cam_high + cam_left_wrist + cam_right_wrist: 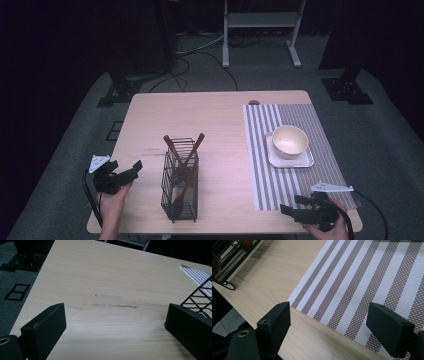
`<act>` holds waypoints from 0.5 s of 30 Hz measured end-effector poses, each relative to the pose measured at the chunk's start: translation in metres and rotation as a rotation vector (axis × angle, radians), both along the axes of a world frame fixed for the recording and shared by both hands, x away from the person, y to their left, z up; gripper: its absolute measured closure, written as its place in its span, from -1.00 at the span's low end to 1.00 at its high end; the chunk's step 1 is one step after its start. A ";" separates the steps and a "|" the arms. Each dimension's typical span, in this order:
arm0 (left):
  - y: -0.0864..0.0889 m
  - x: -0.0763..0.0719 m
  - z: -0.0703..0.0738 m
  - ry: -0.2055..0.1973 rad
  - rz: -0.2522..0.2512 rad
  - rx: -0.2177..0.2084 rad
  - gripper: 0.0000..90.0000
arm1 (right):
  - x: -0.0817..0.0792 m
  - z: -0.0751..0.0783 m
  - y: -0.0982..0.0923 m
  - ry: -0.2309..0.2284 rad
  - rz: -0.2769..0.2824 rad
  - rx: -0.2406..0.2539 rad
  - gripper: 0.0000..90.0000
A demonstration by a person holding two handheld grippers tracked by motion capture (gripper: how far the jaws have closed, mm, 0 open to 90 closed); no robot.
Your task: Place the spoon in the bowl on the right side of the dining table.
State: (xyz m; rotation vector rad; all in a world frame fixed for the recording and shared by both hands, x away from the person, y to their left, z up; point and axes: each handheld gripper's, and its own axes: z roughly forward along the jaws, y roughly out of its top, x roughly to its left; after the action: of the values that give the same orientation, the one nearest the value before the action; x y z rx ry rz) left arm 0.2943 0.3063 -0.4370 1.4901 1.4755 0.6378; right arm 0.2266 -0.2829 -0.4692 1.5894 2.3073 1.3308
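left tongs (131,169): spread, empty, left of wire basket (179,200) | right tongs (292,206): spread, empty, right of basket, over striped mat (372,277) edge

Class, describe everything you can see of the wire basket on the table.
The wire basket is a tall, narrow, dark rack of thin wire, open at the top, with crossed wires on its sides. It stands upright on the table, near the front edge, left of the striped mat. Brown wooden utensils stand in it, handles leaning out above the rim. Neither gripper touches it.
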 end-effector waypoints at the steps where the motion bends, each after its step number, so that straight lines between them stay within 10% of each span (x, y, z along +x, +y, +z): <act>1: 0.001 0.000 0.000 0.000 0.004 0.000 -0.94 | 0.000 0.000 0.000 0.000 0.001 -0.001 -0.59; 15: -0.001 0.002 0.000 0.000 -0.004 0.005 -0.94 | -0.001 0.004 0.002 -0.016 0.000 0.000 -0.59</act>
State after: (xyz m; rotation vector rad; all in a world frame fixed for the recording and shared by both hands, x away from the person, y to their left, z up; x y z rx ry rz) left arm 0.2959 0.3051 -0.4366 1.4964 1.4715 0.6401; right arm 0.2252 -0.2811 -0.4654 1.5731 2.2979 1.3387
